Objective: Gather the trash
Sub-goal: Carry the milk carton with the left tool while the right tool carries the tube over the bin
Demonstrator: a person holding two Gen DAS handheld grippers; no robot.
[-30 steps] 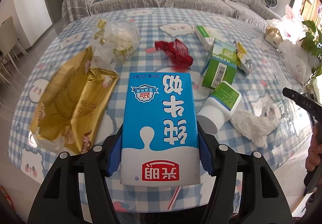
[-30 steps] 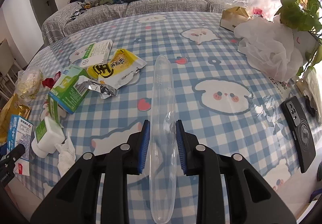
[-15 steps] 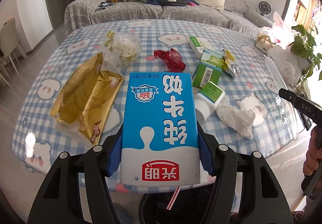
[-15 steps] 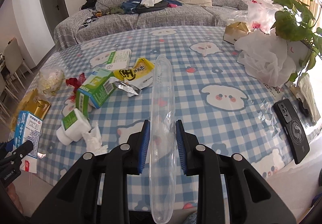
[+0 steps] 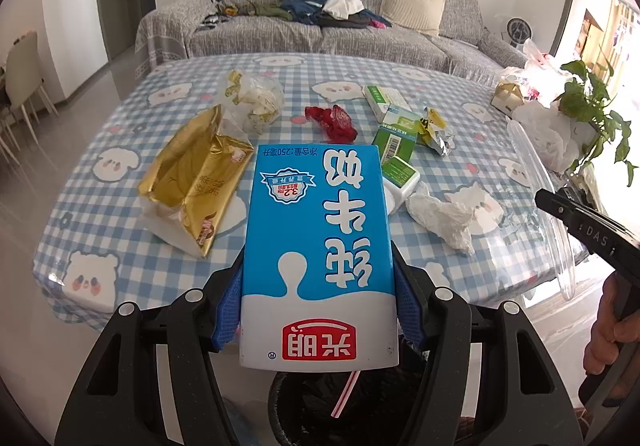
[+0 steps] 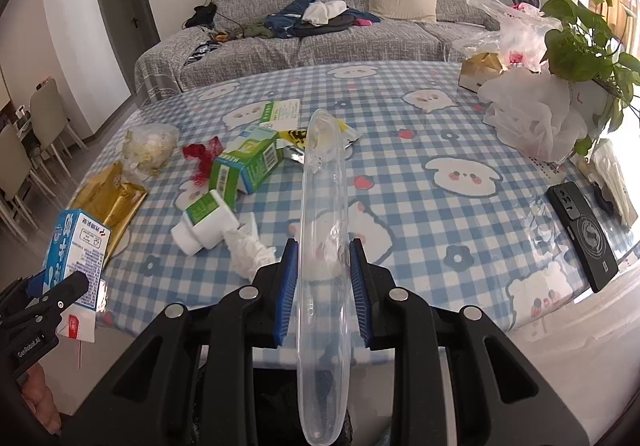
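At the near edge of the checked table, I hold two pieces of trash off the cloth at once. My left gripper has its blue pads clamped on both sides of a blue-and-white milk carton, print upside down to the camera, a striped straw poking from its lower end. Beneath the carton shows the dark rim of a bin lined with a black bag.

On the table behind, left to right: a gold foil packet, a clear bag of pale scraps, a crumpled red wrapper, a green box, a white bottle with a green label on its side, and a crumpled tissue just beside it.

My right gripper is closed on a long clear plastic case that runs straight away from the camera over the table edge. Farther right lie a black phone, a white plastic bag and a leafy plant.
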